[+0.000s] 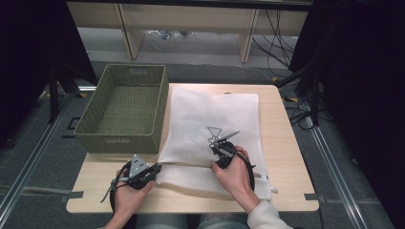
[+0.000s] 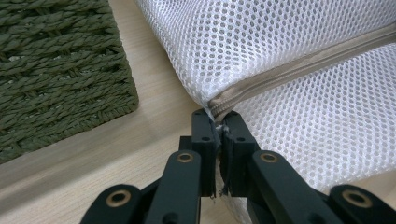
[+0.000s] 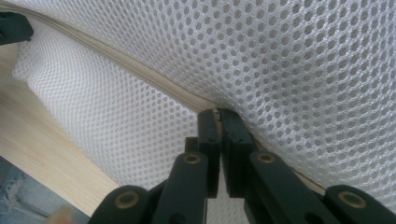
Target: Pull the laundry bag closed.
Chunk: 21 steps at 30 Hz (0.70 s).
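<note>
A white mesh bag (image 1: pixel 215 112) lies flat on the wooden table (image 1: pixel 282 143), with a beige zipper (image 1: pixel 191 165) running across its near part. My left gripper (image 1: pixel 156 168) is shut on the bag's left corner, right at the zipper's end (image 2: pixel 219 106). The left gripper view has its jaws (image 2: pixel 219 123) pinching the mesh (image 2: pixel 280 32) there. My right gripper (image 1: pixel 215 163) stands over the middle of the zipper. In the right gripper view it (image 3: pixel 218 116) is shut on the zipper line (image 3: pixel 140 77), with mesh (image 3: pixel 280 46) bulging above it.
A green woven basket (image 1: pixel 119 139) stands at the table's left, just behind my left gripper, and its wall (image 2: pixel 56 70) is close by. Bare wood (image 2: pixel 154 112) lies between basket and bag. The table's near edge (image 3: pixel 42 144) is close. Shelving legs and cables sit on the floor beyond.
</note>
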Available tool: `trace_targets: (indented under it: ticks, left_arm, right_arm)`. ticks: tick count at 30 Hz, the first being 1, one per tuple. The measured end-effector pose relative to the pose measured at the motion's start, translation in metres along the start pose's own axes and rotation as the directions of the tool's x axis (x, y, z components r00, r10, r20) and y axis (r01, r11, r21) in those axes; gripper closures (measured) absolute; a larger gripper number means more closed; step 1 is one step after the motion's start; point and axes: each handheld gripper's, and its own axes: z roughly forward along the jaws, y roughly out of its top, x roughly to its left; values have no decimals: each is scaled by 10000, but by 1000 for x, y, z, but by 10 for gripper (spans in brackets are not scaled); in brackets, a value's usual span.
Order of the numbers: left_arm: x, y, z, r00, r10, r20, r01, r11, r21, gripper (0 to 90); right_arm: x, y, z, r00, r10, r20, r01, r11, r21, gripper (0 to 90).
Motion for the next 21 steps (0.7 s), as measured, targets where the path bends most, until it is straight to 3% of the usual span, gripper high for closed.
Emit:
trace_targets:
  ticks: [4,6,8,9,18,21]
  left_arm:
    - [-1,0,0,9999,-163,-6,163,9999,-5,840]
    - [-1,0,0,9999,-164,-2,164,9999,-1,840]
    - [-1,0,0,9999,-167,-1,167,9999,-5,841]
    - [-1,0,0,9999,-168,0,168,9999,-5,840]
    - [-1,0,0,9998,-175,-1,175,9998,4,840]
    - [-1,0,0,9998,-182,10,182,9998,0,840]
  right_arm:
    - [2,-1,-2,9996,265,31,-266,9995,151,884]
    - [-1,0,-1,9999,-155,55,155,9999,-3,884]
    - [-1,0,-2,9999,43,124,-44,9999,121,884]
    - [-3,0,-1,9996,-290,26,291,9995,-83,884]
    - [0,-1,-4,9990,435,106,-438,9987,271,884]
    - [-3,-1,-3,9996,203,220,-208,9995,234,884]
